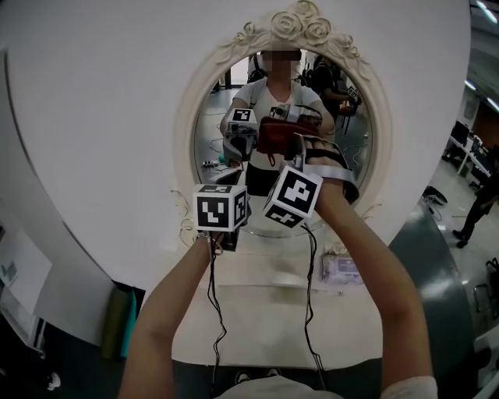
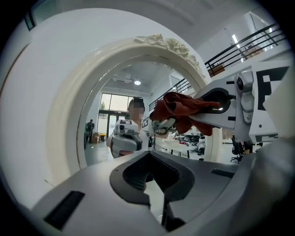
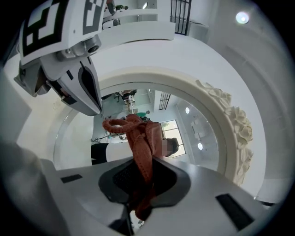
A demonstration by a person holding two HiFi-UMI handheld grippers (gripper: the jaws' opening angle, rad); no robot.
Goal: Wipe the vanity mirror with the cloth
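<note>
1. Vanity mirror [image 1: 218,125]: oval glass in a cream frame w/ a rose carving [image 1: 300,23] on top. It stands upright at the back of a white vanity top [image 1: 265,312].
2. Right gripper [image 3: 140,184]: jaws clamped on the red cloth [image 3: 144,143]. The cloth is pinched low in the dark pad recess. The rest bunches up and out past the tips in twisted folds.
3. Cloth position: up at the glass, approx mid-mirror in the head view. Its reflection sits right by it. Can't tell if it actually touches the glass.
4. Left gripper [image 2: 154,182]: jaws together, nothing btwn them. It is held just left of the right gripper and a bit lower in the head view. The 2 marker cubes are side by side.
5. Both forearms are raised toward the mirror. 2 thin cables [image 1: 212,304] hang from the grippers down across the vanity top.
6. The reflection shows a person in a white tee w/ both grippers and the cloth.
7. Containers: only 1 flat pale pack [image 1: 341,270], lying on the vanity top to the right, well apart from the grippers. Contents can't be made out.
8. An olive cylinder [image 1: 117,321] stands upright below the top's left edge. Can't tell what it is, or if it's open.
</note>
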